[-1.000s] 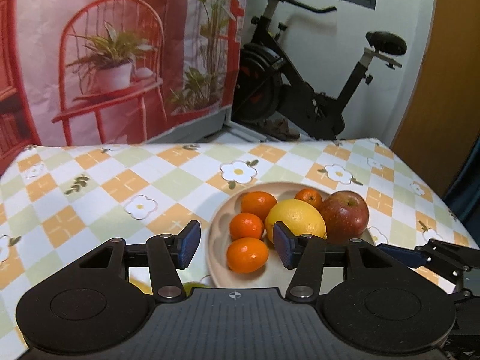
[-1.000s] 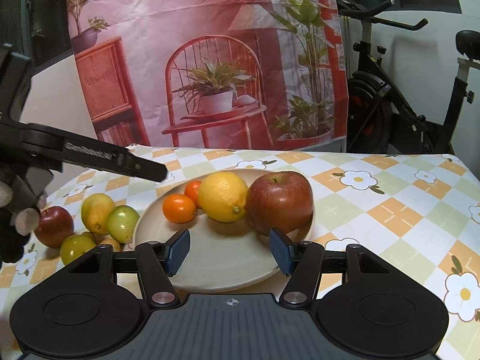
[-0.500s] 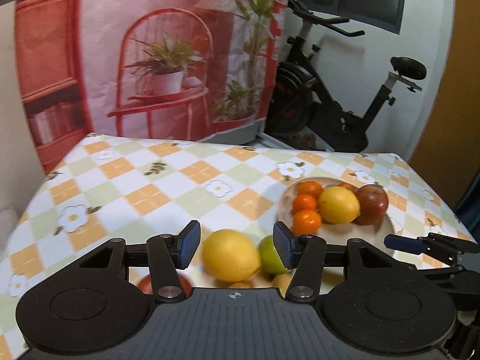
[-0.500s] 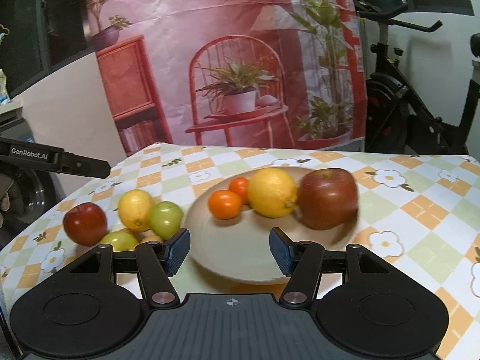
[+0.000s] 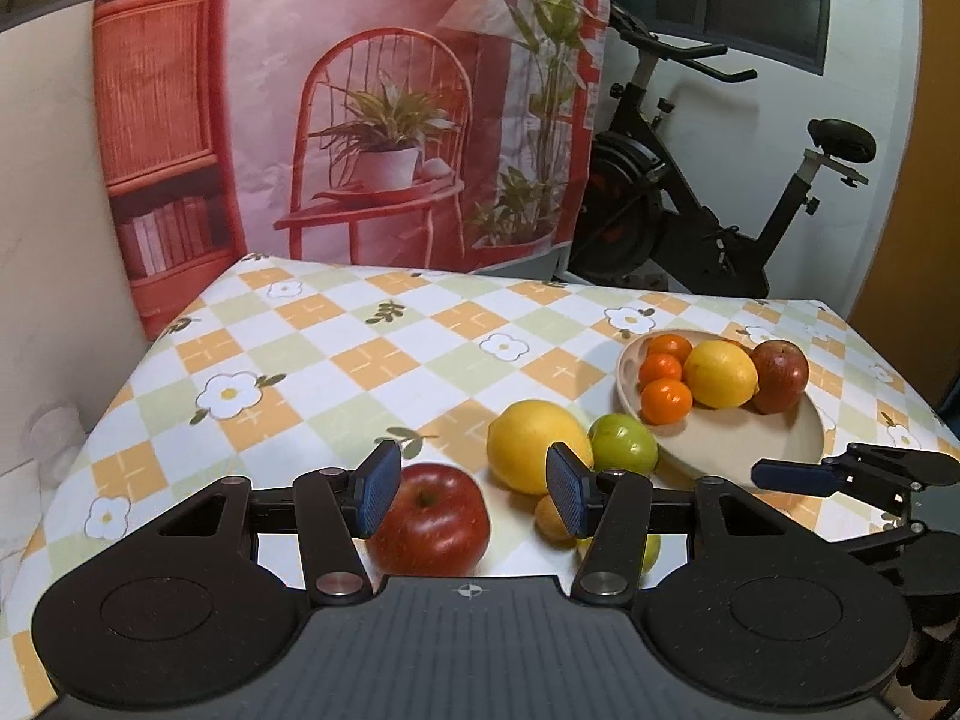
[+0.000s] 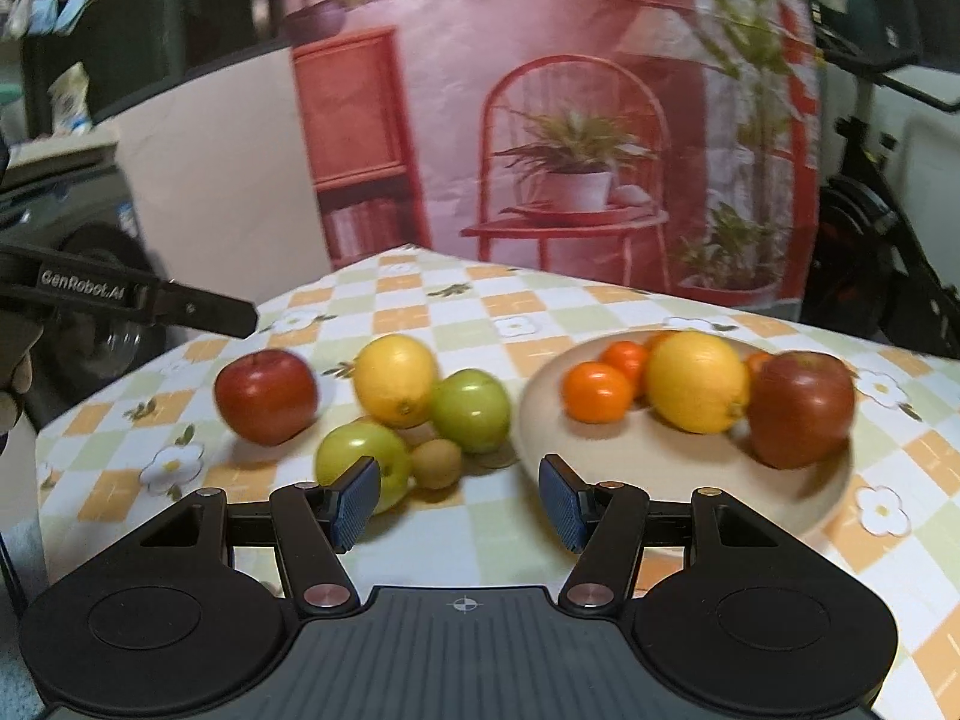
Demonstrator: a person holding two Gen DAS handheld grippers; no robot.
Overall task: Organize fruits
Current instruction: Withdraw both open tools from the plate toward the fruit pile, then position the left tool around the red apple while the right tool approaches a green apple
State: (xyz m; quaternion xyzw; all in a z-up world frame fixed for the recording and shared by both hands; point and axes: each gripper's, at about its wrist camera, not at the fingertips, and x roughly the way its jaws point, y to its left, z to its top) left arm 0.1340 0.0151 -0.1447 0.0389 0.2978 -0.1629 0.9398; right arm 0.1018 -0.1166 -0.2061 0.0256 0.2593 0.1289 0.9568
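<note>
A beige plate (image 5: 744, 450) (image 6: 654, 456) holds a lemon (image 5: 720, 373), a red apple (image 5: 779, 367) and several small oranges (image 5: 665, 401). Loose on the table beside it lie a red apple (image 5: 429, 519) (image 6: 266, 394), a lemon (image 5: 534, 445) (image 6: 394, 380), two green fruits (image 5: 621, 443) (image 6: 471, 410) and a small kiwi (image 6: 436, 464). My left gripper (image 5: 471, 498) is open, with the loose red apple between its fingers. My right gripper (image 6: 459, 501) is open and empty, in front of the loose fruit and the plate's left edge.
The table has a checkered flower tablecloth (image 5: 336, 360); its left edge drops off near a white wall. An exercise bike (image 5: 708, 216) stands behind the table at right. The right gripper's finger (image 5: 798, 474) shows by the plate in the left wrist view.
Both grippers have swung left, from over the plate toward the loose fruit. The left gripper now has the loose red apple between its open fingers.
</note>
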